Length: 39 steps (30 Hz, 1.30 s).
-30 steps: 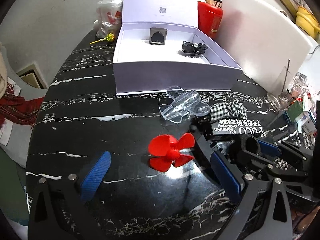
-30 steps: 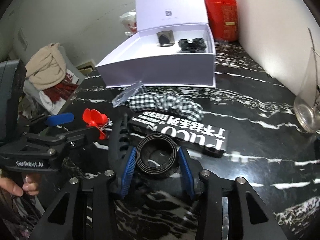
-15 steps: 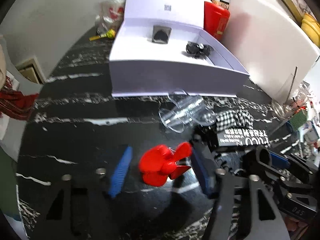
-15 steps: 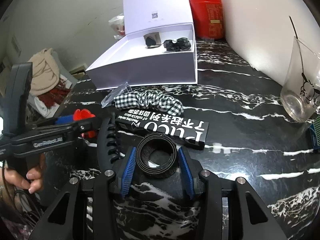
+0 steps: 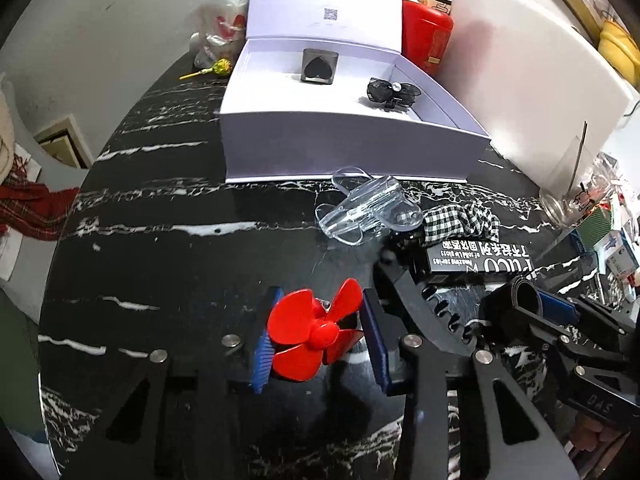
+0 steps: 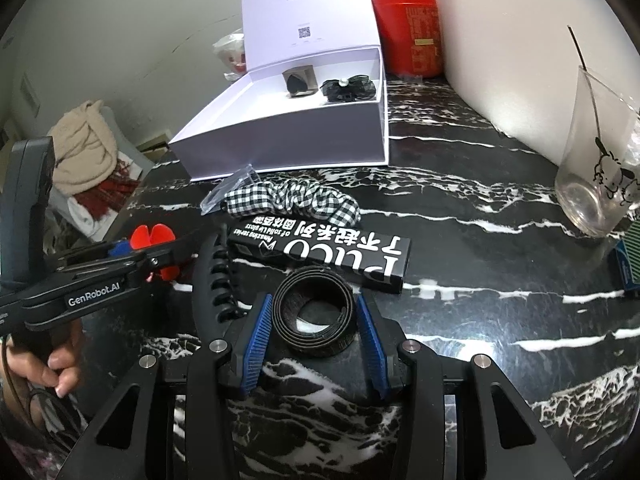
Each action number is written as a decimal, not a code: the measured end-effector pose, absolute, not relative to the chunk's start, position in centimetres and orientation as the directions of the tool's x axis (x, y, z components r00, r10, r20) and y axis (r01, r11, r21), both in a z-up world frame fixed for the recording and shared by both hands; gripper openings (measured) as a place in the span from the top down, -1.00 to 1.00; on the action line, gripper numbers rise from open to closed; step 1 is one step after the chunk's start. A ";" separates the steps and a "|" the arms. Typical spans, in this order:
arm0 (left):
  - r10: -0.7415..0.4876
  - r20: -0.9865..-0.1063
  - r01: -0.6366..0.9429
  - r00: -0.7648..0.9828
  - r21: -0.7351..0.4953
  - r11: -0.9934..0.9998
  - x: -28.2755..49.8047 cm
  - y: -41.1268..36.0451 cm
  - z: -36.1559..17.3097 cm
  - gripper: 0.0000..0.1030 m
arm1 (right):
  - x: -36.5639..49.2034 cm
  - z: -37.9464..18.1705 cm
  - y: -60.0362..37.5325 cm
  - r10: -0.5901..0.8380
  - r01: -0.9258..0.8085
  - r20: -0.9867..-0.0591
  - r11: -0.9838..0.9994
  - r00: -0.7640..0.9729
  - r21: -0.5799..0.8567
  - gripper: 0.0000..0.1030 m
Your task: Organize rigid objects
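A black marble-patterned table (image 5: pixel 168 216) is seen, with an open white cardboard box (image 5: pixel 344 148) at its far side. The left gripper (image 5: pixel 318 338) is closing its jaws on a red plastic propeller (image 5: pixel 312 332) lying on the table; the blue pads appear to touch the blades. A black coiled strap (image 6: pixel 314 316) is clamped between the pads of the right gripper (image 6: pixel 314 332). A pickup is judged to be in hand; next, a lift towards the box is called for.
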<state>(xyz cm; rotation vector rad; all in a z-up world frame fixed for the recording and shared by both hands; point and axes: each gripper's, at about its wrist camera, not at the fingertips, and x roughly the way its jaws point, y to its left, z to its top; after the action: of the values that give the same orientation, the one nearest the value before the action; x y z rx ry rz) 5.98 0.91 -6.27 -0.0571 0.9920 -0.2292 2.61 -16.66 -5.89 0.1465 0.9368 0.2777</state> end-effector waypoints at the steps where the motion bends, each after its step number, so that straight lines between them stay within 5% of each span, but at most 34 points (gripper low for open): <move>1: -0.217 -0.822 0.162 0.526 -0.154 0.975 5.8 1.0 -6.2 0.24 | 2.5 -5.8 -16.7 0.298 -0.172 -0.771 0.955 0.563 0.244 0.17; 39: -0.237 -0.754 0.184 0.612 -0.155 0.971 2.3 -0.3 -1.4 0.24 | -1.9 -1.6 -17.7 0.286 -0.198 -0.686 0.958 0.669 0.207 0.18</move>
<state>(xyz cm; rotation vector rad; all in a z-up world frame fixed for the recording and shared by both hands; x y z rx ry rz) 2.32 -0.25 -1.38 -0.0646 0.8792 -0.2429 -1.85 -17.72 -1.59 0.1187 0.7931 0.2737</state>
